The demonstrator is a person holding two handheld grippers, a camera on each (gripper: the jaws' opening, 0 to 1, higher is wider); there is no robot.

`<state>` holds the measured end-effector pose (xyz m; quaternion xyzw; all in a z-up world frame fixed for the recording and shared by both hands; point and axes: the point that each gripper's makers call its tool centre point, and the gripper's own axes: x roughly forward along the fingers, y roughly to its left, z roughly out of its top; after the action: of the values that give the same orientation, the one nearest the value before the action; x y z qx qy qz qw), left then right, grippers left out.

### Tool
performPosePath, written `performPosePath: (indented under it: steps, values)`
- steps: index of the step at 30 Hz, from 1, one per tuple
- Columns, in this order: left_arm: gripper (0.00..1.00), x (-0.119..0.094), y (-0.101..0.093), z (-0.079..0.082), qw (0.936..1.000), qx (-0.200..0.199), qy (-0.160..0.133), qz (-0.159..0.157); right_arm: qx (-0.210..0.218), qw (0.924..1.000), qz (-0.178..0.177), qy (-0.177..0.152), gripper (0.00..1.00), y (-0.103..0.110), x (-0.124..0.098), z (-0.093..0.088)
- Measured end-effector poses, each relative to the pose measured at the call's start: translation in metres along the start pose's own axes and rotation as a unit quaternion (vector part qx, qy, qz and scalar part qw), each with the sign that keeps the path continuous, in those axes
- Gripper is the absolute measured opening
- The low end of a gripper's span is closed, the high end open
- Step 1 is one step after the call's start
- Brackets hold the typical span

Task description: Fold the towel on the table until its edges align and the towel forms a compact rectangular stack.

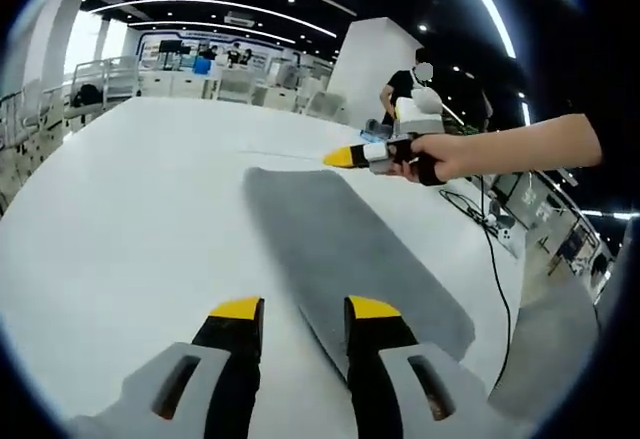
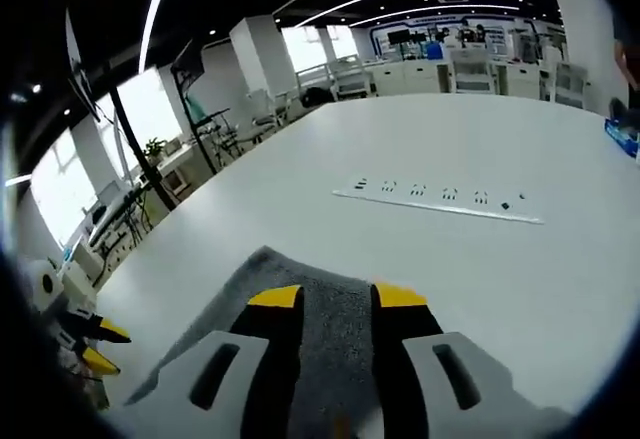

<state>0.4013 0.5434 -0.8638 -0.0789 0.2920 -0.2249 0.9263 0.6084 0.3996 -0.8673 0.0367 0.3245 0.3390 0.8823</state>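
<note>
A grey towel point(image 1: 350, 249) lies flat as one long strip on the white table point(image 1: 140, 189). My left gripper point(image 1: 305, 309) is open at the strip's near end, its right jaw over the towel's corner and its left jaw over bare table. A hand point(image 1: 445, 156) holds my right gripper point(image 1: 345, 156) just above the far right edge of the towel. In the right gripper view the towel point(image 2: 330, 314) runs under the open right gripper point(image 2: 338, 297), with nothing pinched. The left gripper point(image 2: 100, 347) appears at the lower left, jaws apart.
A white power strip point(image 2: 440, 199) lies on the table point(image 2: 520, 279) beyond the towel. A black cable point(image 1: 492, 259) hangs past the table's right edge. A person point(image 1: 405, 89) stands by a white pillar in the distance. Desks and railings line the far side.
</note>
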Motion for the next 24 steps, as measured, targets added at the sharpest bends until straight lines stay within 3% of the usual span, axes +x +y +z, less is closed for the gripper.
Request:
performPosePath:
  steps: [7, 24]
  values:
    - [0.43, 0.007, 0.011, 0.001, 0.9999, 0.003, 0.010, 0.009, 0.012, 0.9997, -0.013, 0.018, 0.34, -0.012, -0.019, -0.023]
    - [0.44, 0.031, 0.035, 0.008, 0.9985, 0.035, 0.035, 0.023, -0.001, 0.9991, -0.017, 0.039, 0.34, -0.019, -0.048, -0.066]
